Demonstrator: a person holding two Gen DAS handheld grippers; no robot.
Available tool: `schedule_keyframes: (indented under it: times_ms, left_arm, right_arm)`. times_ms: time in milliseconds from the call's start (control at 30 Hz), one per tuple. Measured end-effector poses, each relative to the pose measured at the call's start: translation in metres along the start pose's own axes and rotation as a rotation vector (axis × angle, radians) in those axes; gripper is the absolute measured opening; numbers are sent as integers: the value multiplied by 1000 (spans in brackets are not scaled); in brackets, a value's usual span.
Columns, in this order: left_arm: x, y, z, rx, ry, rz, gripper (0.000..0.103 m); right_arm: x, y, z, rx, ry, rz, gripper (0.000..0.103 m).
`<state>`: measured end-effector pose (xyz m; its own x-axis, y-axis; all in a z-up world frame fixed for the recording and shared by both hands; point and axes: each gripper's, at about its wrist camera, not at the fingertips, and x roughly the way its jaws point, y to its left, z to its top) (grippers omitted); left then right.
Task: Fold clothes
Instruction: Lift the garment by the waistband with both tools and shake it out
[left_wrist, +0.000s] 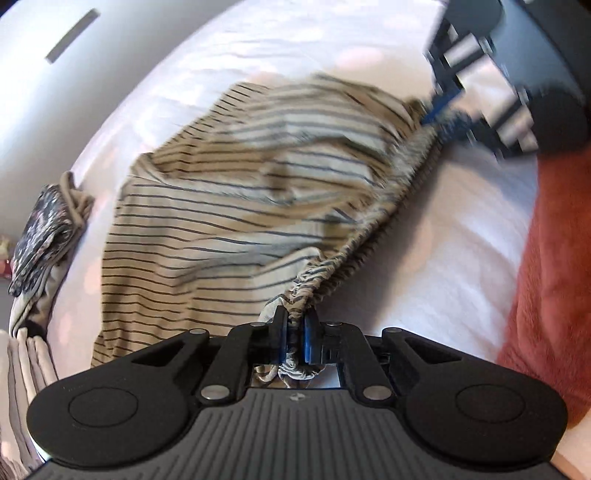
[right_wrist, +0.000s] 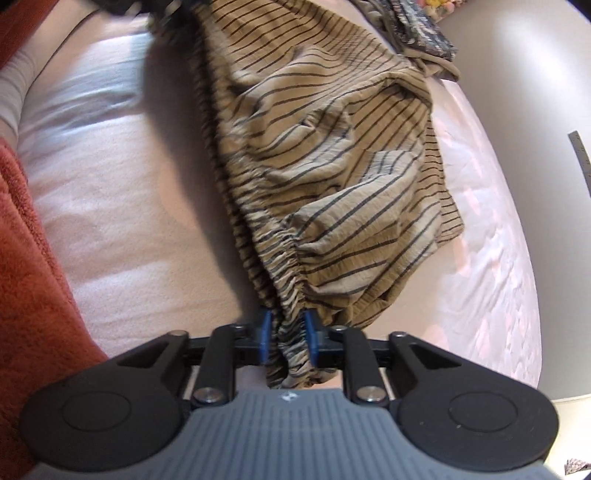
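Two grippers held a striped garment (left_wrist: 236, 206) by its elastic waistband, stretched taut above the white bed (left_wrist: 454, 236). The left gripper (left_wrist: 294, 339) was clamped on one end, the right gripper (right_wrist: 287, 341) on the other, both nearly closed on bunched fabric. The step appeared to be spreading it flat; next, lowering it evenly without slackening. A patterned cloth (left_wrist: 44, 229) lay nearby.

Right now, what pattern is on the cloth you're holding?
Tan striped garment with thin dark stripes, clearest in the right wrist view.
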<state>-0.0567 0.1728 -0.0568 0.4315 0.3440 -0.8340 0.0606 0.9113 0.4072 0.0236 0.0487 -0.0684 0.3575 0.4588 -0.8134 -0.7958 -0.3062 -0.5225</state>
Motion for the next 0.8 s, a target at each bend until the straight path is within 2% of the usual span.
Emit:
schedule_keyframes:
  times_ms: [100, 267, 300, 367, 633, 800]
  left_arm:
    - [-11, 13, 4, -66, -26, -12, 6]
    - [-24, 43, 11, -195, -63, -55, 6]
    - [-26, 49, 12, -215, -68, -69, 6]
    - [-28, 56, 13, -245, -76, -87, 6]
    - [-35, 77, 10, -279, -101, -131, 6]
    - [-50, 85, 7, -260, -124, -137, 6]
  right_arm:
    - [2, 3, 0, -18, 9, 12, 39]
    - [8, 4, 3, -34, 9, -7, 41]
    - [8, 3, 4, -33, 7, -12, 40]
    - [8, 2, 4, -31, -5, -29, 14]
    - [-11, -1, 1, 5, -90, -158, 12]
    - [-37, -22, 5, 113, -134, -183, 12]
